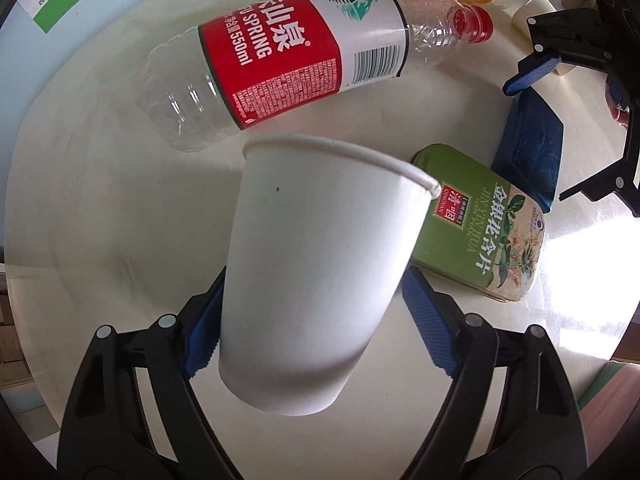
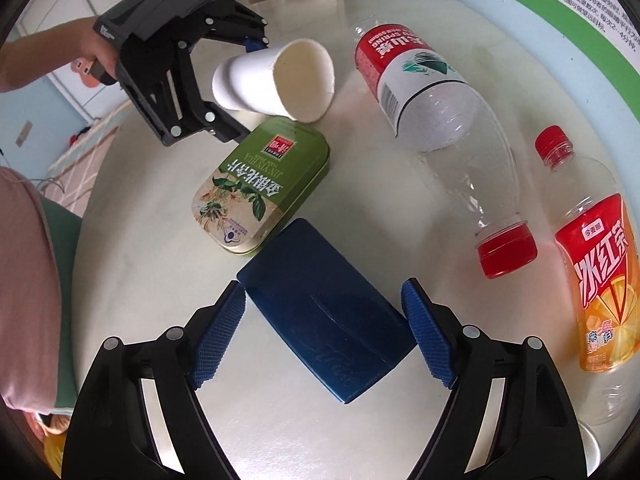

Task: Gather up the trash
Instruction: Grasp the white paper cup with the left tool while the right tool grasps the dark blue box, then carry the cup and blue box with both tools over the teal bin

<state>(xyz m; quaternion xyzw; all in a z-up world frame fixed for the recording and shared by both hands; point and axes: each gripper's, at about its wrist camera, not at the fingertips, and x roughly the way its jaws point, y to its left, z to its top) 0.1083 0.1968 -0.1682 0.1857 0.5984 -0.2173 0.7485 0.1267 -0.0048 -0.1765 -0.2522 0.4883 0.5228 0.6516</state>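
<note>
A white paper cup (image 1: 312,280) lies tilted between the fingers of my left gripper (image 1: 316,332). The left pad touches it, the right pad stands off with a gap, so the jaws are open around it. In the right wrist view the cup (image 2: 276,80) hangs at that gripper (image 2: 224,88) above the table. My right gripper (image 2: 324,336) is open, its fingers on either side of a dark blue box (image 2: 324,312) lying flat. A green tin (image 2: 260,184), a clear water bottle (image 2: 440,120) and an orange tea bottle (image 2: 596,272) lie on the table.
The round cream table (image 2: 160,264) has its edge at the left, with a person's pink sleeve (image 2: 24,280) beside it. A wall poster (image 2: 560,12) stands behind the bottles. In the left wrist view the tin (image 1: 480,232) and blue box (image 1: 528,148) lie right of the cup.
</note>
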